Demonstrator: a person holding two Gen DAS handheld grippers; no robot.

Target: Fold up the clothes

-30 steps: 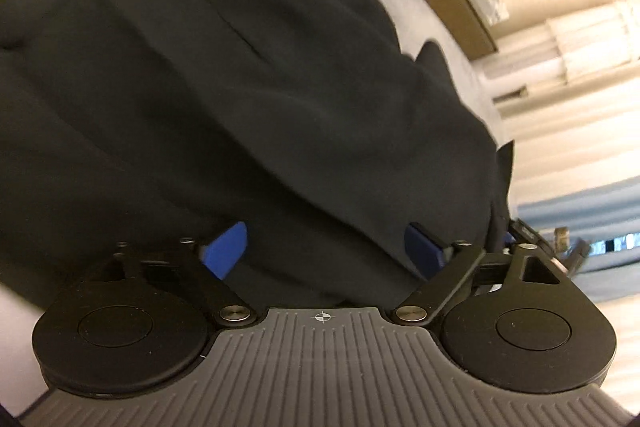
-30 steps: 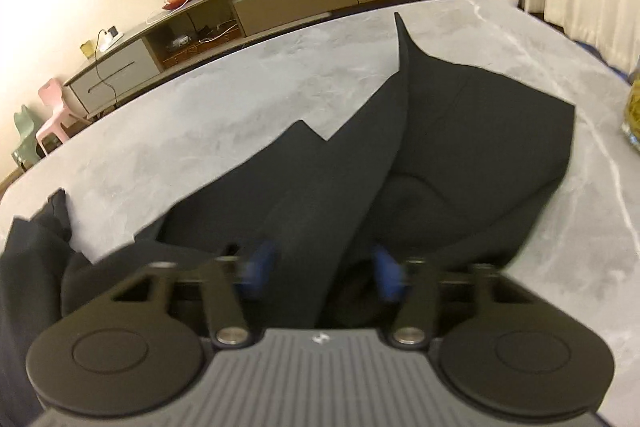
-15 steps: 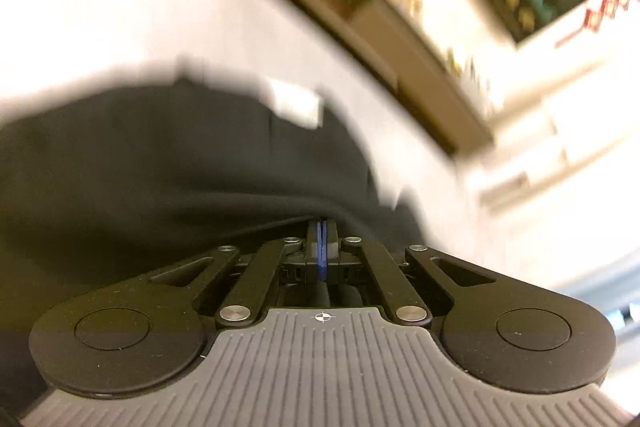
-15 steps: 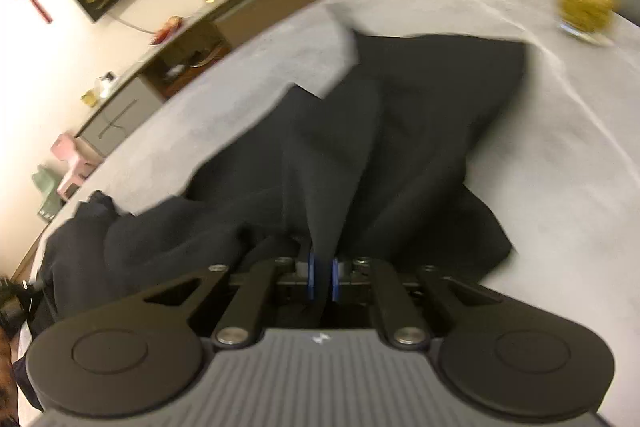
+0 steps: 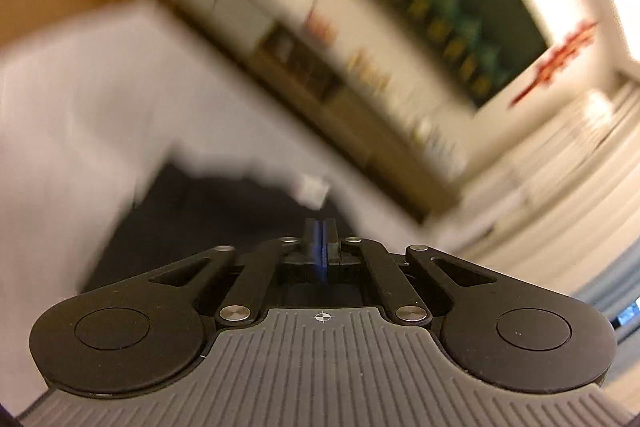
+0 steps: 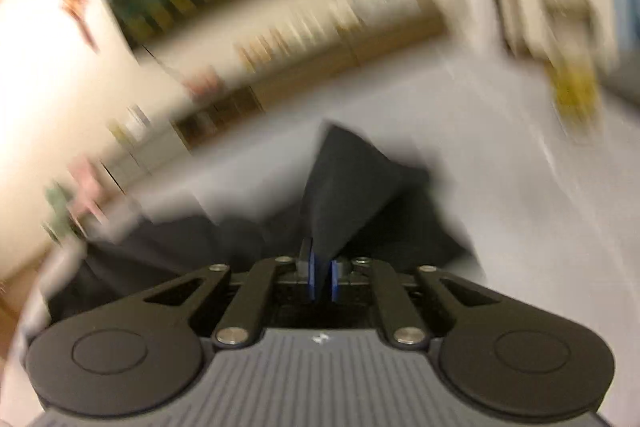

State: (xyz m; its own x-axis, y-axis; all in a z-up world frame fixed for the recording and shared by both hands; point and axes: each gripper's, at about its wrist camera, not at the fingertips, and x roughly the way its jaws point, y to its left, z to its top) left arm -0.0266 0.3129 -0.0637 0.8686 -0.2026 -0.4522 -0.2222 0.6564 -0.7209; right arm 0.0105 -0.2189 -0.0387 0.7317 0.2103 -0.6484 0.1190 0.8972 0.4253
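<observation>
**Kid:** Where is the black garment (image 6: 352, 183)?

**Helper:** It lies on the gray tabletop (image 6: 520, 187), right in front of the right hand-held gripper (image 6: 321, 279). One fold of the cloth sticks up like a little tent, and its bottom edge goes down between the two blue pads (image 6: 335, 277).

**Kid:** So is that one holding it?

**Helper:** Yes. The pads are nearly together and they pinch the thin cloth between them. The rest of the garment spreads out to the left and right, low on the tabletop.

**Kid:** And the left hand-held gripper (image 5: 320, 247)?

**Helper:** Its jaws are squeezed tight too. Only a thin blue line shows between the fingers. The black garment (image 5: 208, 219) lies just past its tips and off to the left. A small white tag (image 5: 314, 191) sits at the far edge of the cloth, right above the tips. I cannot tell if cloth is caught between the fingers, because it is dark and blurry there.

**Kid:** Is there a jar or a box with stuff in it?

**Helper:** In the right view, a blurry see-through container (image 6: 574, 95) stands far off on the tabletop, well apart from the garment. Something yellow is inside it. It is too smeared to say what.

**Kid:** What is behind it all?

**Helper:** A long low cabinet (image 5: 320, 83) by the wall, with small things on top, all blurry.
</observation>
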